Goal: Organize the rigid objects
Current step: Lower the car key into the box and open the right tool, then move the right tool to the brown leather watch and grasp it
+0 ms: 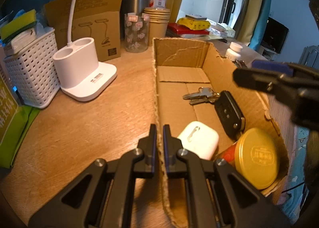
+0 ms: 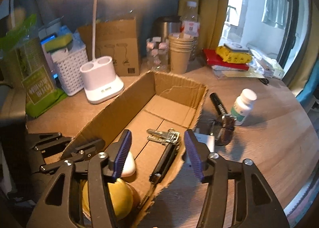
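**Left gripper clamped on the box wall, right gripper open over the keys**

We see a cardboard box (image 1: 199,80) lying on a wooden desk (image 1: 79,124), open at the top. Our left gripper (image 1: 159,128) is pinched tight on the box's left wall, one finger outside and one inside, with the cardboard edge running straight up between them. Our right gripper (image 2: 157,138) hangs above the box's near right corner with its jaws well apart and nothing between the ribbed purple pads (image 2: 124,148); they press on nothing.

Inside the box we count four things. A bunch of keys (image 2: 163,135) lies on the floor about midway along, joined to a black car key fob (image 2: 163,163) that runs back toward us along the right wall. A white earbud case (image 1: 198,139) sits near the left wall, just beside the left gripper's inner finger. A jar with a gold lid (image 1: 257,158) lies tipped in the near corner (its red body barely shows).

Outside, to the right of the box, we see a white pill bottle (image 2: 243,106) leaning on the desk, a black marker (image 2: 218,104) and a wristwatch (image 2: 223,130) just beside the box wall.

At the back stand a white desk lamp (image 2: 101,84), switched on, a white basket (image 1: 31,70) and a stack of paper cups (image 2: 180,54).
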Demonstrator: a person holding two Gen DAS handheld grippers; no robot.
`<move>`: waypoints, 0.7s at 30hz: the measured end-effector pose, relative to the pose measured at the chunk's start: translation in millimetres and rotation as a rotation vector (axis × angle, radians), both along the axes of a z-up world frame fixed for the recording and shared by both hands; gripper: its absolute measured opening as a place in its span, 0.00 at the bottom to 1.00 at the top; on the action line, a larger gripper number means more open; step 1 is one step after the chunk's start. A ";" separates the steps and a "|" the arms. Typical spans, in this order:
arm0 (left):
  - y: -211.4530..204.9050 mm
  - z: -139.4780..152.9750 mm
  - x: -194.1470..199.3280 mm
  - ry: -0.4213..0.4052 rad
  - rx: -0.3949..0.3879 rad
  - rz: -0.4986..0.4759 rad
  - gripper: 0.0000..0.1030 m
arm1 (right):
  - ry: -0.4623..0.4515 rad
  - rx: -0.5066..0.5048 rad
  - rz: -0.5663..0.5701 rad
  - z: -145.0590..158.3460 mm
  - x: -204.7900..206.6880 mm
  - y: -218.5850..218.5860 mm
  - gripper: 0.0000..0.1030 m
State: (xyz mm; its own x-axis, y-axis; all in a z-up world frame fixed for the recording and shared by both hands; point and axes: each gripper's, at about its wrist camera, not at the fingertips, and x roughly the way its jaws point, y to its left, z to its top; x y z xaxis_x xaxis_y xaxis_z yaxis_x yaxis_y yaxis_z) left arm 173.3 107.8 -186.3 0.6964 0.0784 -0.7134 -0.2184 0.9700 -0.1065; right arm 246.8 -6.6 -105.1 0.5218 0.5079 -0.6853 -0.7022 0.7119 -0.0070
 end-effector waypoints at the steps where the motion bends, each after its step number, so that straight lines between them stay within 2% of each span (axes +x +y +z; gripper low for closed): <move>1: -0.3 0.1 0.0 0.000 0.002 0.000 0.06 | -0.004 0.008 -0.009 2.7 1.3 -3.2 0.62; 13: 0.1 -0.3 0.4 0.001 0.002 0.002 0.06 | -0.055 0.078 -0.152 30.6 23.4 -52.1 0.66; 21: 2.1 -1.3 0.5 0.004 0.001 0.006 0.06 | -0.066 0.083 -0.210 34.3 33.3 -75.9 0.66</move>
State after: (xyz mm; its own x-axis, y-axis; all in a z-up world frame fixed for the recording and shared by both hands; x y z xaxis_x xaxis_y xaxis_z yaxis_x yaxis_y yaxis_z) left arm 173.8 109.9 -187.6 0.6930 0.0831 -0.7161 -0.2243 0.9689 -0.1047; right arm 280.1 -82.5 -70.8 0.6644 0.4365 -0.6067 -0.5387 0.8423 0.0161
